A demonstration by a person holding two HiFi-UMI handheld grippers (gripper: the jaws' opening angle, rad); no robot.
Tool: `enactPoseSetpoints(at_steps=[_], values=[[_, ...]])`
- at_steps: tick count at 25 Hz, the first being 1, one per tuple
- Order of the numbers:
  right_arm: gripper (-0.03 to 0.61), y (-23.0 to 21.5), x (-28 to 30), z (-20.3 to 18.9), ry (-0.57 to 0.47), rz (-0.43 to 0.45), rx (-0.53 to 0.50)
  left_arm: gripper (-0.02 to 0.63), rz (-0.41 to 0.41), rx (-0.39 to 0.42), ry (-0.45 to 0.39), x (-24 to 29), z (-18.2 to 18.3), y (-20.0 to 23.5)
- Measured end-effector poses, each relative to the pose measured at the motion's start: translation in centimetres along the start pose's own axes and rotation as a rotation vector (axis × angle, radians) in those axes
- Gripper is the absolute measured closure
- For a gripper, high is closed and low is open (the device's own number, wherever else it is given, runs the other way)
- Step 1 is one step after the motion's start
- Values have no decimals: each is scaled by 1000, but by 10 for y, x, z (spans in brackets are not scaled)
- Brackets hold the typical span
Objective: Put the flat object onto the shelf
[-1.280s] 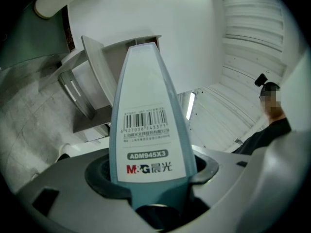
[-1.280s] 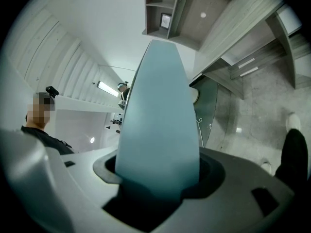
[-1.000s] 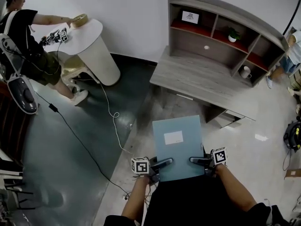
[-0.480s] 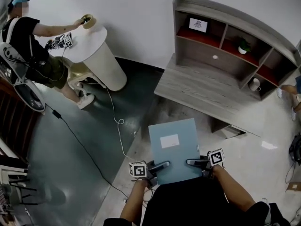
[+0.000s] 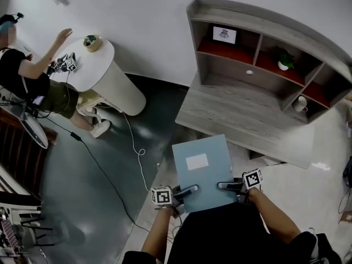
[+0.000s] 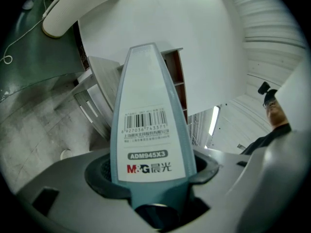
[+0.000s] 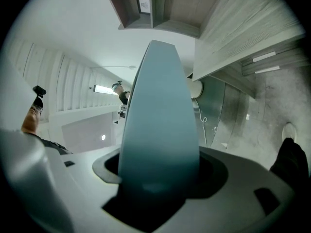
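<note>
My left gripper [image 5: 188, 191] is clamped on the near left edge of the flat pale-blue plastic file box [image 5: 201, 169]. My right gripper [image 5: 225, 186] clamps its near right edge. The box lies level above the floor, just short of the grey wooden shelf unit [image 5: 236, 100].

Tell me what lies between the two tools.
The flat light-blue box file, gripped by the left tool and right tool at opposite sides; the head view shows it.
</note>
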State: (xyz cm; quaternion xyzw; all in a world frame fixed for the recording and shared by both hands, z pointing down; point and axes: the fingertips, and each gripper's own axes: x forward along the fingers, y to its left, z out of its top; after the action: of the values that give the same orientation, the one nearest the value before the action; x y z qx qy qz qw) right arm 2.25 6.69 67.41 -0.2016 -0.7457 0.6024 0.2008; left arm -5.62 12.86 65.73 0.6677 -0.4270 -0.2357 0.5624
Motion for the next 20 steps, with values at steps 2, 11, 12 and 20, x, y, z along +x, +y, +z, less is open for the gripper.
enactPoseSetpoints(at_steps=[2, 11, 12, 20], values=[[265, -1, -5, 15, 14, 8, 13, 318, 10, 1, -15, 12, 11, 2], [265, -11, -31, 81, 54, 4, -30, 318, 25, 3, -53, 61, 58, 0], [265, -11, -32, 88, 56, 9, -33, 318, 26, 6, -57, 65, 64, 1], [262, -21, -48, 140, 57, 23, -45, 313, 43, 19, -58, 102, 104, 6]])
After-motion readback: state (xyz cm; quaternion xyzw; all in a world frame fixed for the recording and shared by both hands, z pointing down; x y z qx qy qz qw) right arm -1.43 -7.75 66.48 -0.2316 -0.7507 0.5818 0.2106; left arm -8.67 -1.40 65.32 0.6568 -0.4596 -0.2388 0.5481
